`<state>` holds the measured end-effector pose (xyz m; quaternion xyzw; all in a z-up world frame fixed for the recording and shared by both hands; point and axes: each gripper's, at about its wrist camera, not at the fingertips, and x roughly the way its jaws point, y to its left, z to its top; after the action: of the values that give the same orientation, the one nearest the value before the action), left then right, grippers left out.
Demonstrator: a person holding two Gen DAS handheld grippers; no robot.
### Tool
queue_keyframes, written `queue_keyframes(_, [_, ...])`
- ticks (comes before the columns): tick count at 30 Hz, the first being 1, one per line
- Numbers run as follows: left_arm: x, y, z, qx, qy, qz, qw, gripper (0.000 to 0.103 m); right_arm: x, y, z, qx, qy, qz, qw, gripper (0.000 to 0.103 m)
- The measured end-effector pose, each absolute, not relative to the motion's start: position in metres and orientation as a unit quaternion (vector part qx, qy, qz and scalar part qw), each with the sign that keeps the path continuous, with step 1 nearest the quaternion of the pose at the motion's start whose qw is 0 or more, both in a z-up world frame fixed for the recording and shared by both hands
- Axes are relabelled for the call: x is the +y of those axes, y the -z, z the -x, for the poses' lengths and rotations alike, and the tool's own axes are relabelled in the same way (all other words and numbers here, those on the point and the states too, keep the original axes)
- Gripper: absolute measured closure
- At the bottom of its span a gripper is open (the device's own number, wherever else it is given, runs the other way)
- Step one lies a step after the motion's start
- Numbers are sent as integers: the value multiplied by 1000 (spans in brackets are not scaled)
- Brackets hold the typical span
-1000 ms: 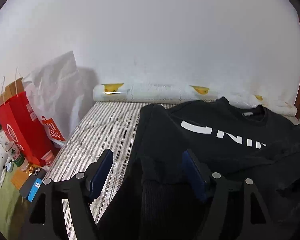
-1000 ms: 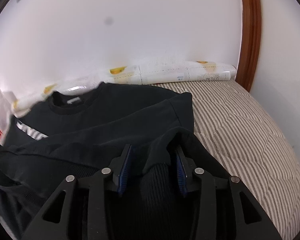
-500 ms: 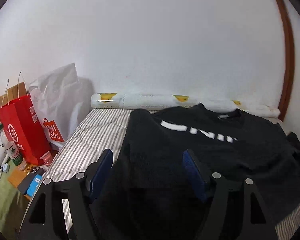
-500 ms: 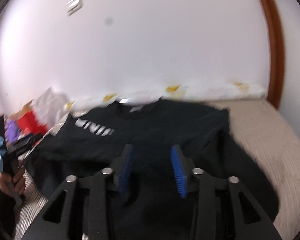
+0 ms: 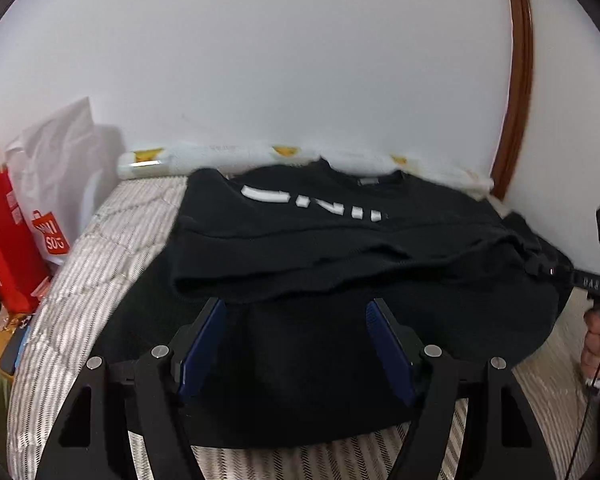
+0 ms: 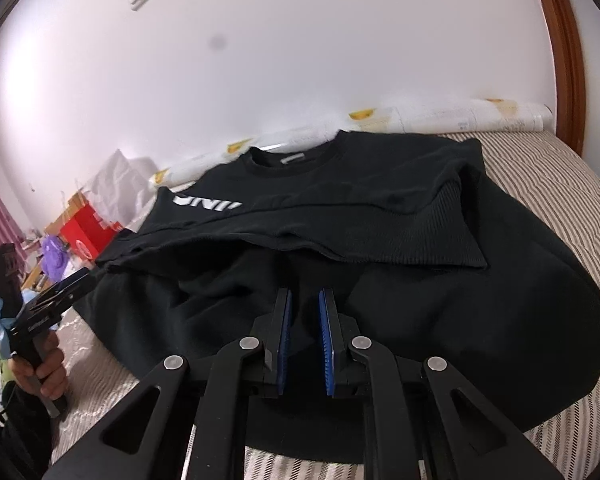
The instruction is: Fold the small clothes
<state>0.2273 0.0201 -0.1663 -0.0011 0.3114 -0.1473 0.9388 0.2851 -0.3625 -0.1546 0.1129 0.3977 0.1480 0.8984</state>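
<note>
striped bed (image 5: 112,240) fills lower frame | black sweatshirt (image 5: 340,248) lies mid-frame on it, collar toward the wall, both sleeves folded across the chest | red bag (image 5: 4,236) at left edge | left gripper (image 5: 296,304) bottom centre, jaws wide, empty | right gripper (image 6: 305,296) bottom centre, jaws narrow, nothing between.

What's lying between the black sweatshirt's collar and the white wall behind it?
A white roll with yellow prints lies along the wall, just behind the black sweatshirt collar. Both wrist views show it.
</note>
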Motion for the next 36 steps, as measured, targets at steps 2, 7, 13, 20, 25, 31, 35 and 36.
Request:
queue_keyframes(2, [17,170,-232,326,149,-2,934,32,-360,157,-288,397,-139,-109,900,92])
queue_keyframes(7, [16,177,-246,357,124,3,926,32,-352,160,-293,395,-111,-91,907,94])
queue_keyframes(13, [12,180,-271,375,112,8,920,32,-353,157,-307,397,-71,-92,910,94])
queue_keyframes(20, [17,174,-309,384,109,29,916,32,-355,151,-359,459,-44,-83,883,94])
queue_keyframes(25, [20,159,-346,375,116,48,919,33,-366,151,-400,482,-48,-117,867,94])
queue_keyframes(31, [36,147,-386,365,74,59,926,35,-375,144,-450,478,-55,-128,867,96])
queue_keyframes(35, [47,158,-395,381,81,73,918,35,-367,142,-454,469,-70,-75,877,96])
queue_keyframes(36, [47,161,-396,383,80,68,918,35,-366,141,-455,474,-75,-55,876,96])
